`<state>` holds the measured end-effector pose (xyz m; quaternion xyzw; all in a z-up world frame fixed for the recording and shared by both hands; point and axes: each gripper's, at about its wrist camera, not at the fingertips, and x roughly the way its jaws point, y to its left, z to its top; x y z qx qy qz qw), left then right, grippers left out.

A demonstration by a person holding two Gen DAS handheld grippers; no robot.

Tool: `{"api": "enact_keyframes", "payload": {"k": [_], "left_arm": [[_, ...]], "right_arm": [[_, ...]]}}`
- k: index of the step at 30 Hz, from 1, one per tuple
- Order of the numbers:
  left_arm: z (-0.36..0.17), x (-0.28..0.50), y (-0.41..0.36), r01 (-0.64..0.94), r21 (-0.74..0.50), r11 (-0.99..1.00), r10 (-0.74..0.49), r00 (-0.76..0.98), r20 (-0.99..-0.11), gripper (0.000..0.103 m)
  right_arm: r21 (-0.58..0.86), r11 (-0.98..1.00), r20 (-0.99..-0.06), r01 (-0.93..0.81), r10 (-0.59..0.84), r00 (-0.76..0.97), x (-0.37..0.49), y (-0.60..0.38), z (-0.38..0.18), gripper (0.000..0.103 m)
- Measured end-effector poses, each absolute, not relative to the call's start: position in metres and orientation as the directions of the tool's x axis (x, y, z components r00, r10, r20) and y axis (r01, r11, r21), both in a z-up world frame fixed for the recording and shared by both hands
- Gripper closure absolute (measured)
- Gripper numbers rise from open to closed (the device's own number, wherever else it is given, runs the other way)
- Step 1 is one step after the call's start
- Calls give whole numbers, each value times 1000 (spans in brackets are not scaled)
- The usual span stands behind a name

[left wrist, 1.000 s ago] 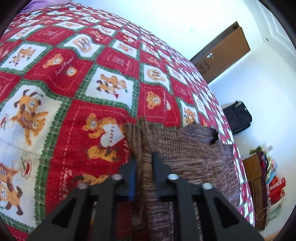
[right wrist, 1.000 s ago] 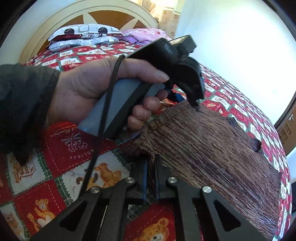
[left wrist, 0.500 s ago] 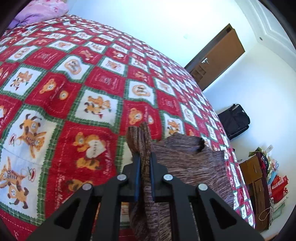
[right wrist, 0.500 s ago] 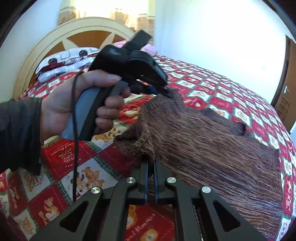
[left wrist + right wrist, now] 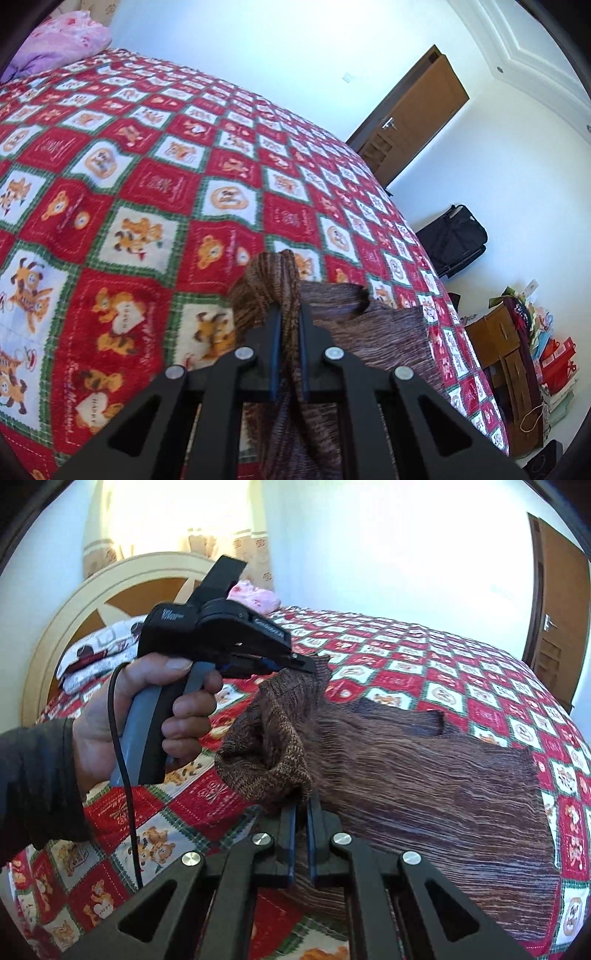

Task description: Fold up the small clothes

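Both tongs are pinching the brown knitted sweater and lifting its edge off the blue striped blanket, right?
Almost. Both the left tongs and the right tongs are shut on the brown knitted sweater, lifting its edge. But the blanket is not blue striped: the left wrist view shows red, white and green squares with teddy bears.

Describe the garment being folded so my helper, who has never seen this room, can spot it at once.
Start at the big bed with the red, white and green teddy-bear quilt. On it, toward the door end, lies a brown marled knit top, the only plain, unpatterned fabric there. One edge is lifted, pinched by the left claw and the right claw.
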<state>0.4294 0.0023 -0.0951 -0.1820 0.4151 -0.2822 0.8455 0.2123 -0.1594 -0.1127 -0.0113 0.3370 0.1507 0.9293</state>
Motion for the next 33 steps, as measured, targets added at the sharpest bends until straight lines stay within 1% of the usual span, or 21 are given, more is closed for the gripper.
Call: {"api": "enact_keyframes", "payload": {"k": [6, 12, 20, 25, 33], "left_arm": [[-81, 426, -25, 358, -510, 782, -621, 514, -592, 95], [-66, 426, -57, 384, -505, 773, -633, 513, -580, 95], [-49, 422, -125, 469, -474, 745, -666, 482, -570, 95], [-52, 420, -166, 502, -458, 734, -674, 450, -586, 95], [-64, 410, -236, 582, -405, 705, -677, 386, -626, 95]], "right_arm": [[123, 964, -607, -234, 259, 751, 210, -194, -104, 99], [146, 972, -594, -184, 235, 769, 207, -230, -98, 99], [190, 977, -581, -97, 191, 791, 191, -283, -96, 99], [204, 978, -581, -42, 156, 799, 178, -308, -97, 99], [230, 972, -616, 55, 102, 781, 158, -348, -113, 99]]}}
